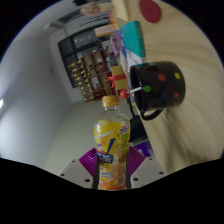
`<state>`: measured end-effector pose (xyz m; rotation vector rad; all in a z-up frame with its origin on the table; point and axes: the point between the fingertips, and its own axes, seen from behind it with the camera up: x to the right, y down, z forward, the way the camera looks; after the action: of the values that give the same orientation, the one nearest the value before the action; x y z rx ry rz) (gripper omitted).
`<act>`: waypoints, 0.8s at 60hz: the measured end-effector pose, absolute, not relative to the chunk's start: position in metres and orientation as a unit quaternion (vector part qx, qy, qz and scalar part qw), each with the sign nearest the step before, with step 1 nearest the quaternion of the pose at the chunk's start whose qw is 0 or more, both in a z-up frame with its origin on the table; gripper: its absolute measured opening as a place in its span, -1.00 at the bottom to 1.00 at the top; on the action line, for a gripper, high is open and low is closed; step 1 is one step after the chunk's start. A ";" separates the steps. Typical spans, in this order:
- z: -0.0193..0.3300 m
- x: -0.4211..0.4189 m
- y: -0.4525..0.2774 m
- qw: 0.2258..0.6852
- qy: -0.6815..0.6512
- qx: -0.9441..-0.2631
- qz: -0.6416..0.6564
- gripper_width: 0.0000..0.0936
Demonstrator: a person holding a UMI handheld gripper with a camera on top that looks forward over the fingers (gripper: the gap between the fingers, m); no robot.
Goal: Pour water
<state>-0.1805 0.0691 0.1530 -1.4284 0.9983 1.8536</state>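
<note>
My gripper point(112, 158) is shut on a plastic bottle point(111, 140) of yellow-orange drink with an orange cap and a blue and yellow label. The purple pads point(84, 158) press its lower body from both sides. The bottle stands upright in the fingers, lifted above the white table point(40, 90). A black mug with coloured dots point(158, 84) stands beyond the bottle and to its right, its handle turned toward the bottle. The view is tilted.
A shelf unit with several small items point(92, 68) stands at the back behind the bottle. A wooden board with a pink round object point(150, 10) and teal and purple items point(127, 44) lie beyond the mug.
</note>
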 end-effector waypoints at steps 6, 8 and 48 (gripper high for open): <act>0.171 -0.180 0.058 0.242 0.413 -0.484 0.733 -0.21; 0.173 -0.177 0.065 0.227 0.426 -0.471 0.738 -0.21; 0.265 -0.051 0.071 0.680 0.115 -0.608 0.394 -0.21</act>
<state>-0.0507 0.0713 0.2646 -1.3646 0.2592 0.8852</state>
